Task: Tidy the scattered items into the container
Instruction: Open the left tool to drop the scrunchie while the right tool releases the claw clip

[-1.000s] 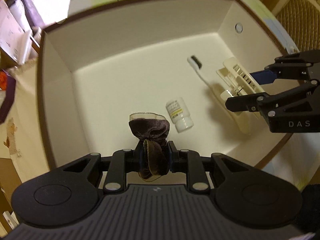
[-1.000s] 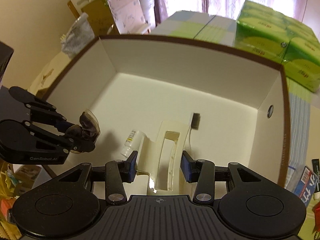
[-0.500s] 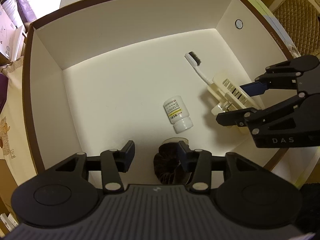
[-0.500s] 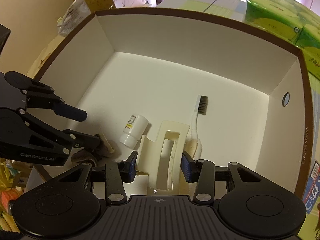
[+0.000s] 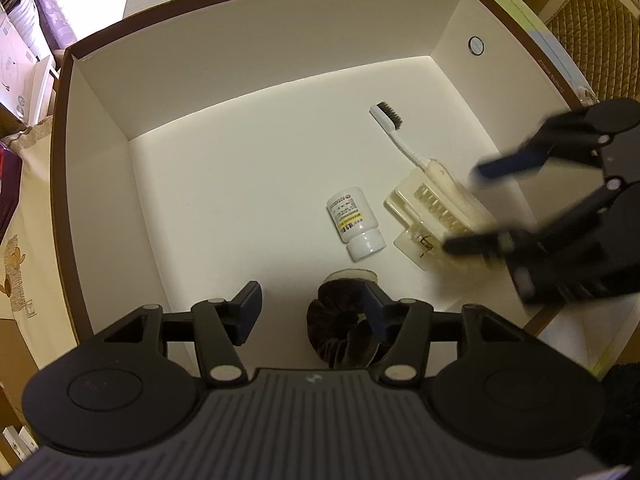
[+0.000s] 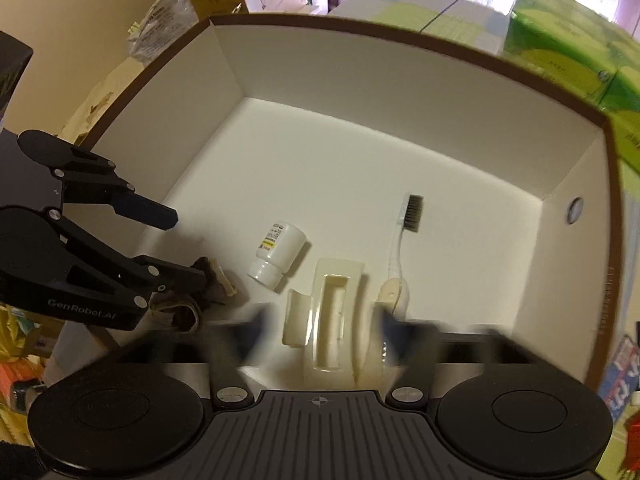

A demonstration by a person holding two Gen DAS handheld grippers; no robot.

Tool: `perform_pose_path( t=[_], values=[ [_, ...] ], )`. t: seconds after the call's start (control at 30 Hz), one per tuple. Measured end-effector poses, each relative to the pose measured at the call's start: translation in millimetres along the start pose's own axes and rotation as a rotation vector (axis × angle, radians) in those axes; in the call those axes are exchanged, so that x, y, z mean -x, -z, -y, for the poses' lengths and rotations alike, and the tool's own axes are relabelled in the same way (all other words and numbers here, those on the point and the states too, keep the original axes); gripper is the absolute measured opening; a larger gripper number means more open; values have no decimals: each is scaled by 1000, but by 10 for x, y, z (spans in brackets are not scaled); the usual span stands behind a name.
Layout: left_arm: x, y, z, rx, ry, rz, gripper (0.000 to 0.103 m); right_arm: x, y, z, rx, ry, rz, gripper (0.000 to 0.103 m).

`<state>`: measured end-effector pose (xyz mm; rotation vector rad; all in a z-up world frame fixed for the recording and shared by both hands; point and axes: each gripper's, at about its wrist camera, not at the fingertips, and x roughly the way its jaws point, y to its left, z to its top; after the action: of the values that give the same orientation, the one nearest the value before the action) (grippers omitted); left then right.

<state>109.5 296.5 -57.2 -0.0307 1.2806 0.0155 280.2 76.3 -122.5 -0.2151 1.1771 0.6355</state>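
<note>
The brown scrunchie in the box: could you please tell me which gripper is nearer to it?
Left. The scrunchie lies right by the left gripper, against one open finger. The right gripper straddles the cream hair clip, further along the box.

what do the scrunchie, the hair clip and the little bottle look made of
Scrunchie: dark brown fabric, velvet-like by its soft, gathered folds. Hair clip: cream plastic, glossy and partly translucent, with moulded teeth. Bottle: white opaque plastic, it seems, with a printed label and ribbed cap.
</note>
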Motion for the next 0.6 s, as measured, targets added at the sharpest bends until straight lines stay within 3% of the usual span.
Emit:
perform_pose_path(
  t=[0.07,0.37,0.6],
  values=[
    [17,5,14,-2,-8,4,63,68,35,-54,32,20,26,97],
    [181,3,88,3,-50,43,86,224,56,-123,44,85,44,100],
    [384,37,181,17,-92,84,96,422,121,-136,45,90,112,103]
  ],
)
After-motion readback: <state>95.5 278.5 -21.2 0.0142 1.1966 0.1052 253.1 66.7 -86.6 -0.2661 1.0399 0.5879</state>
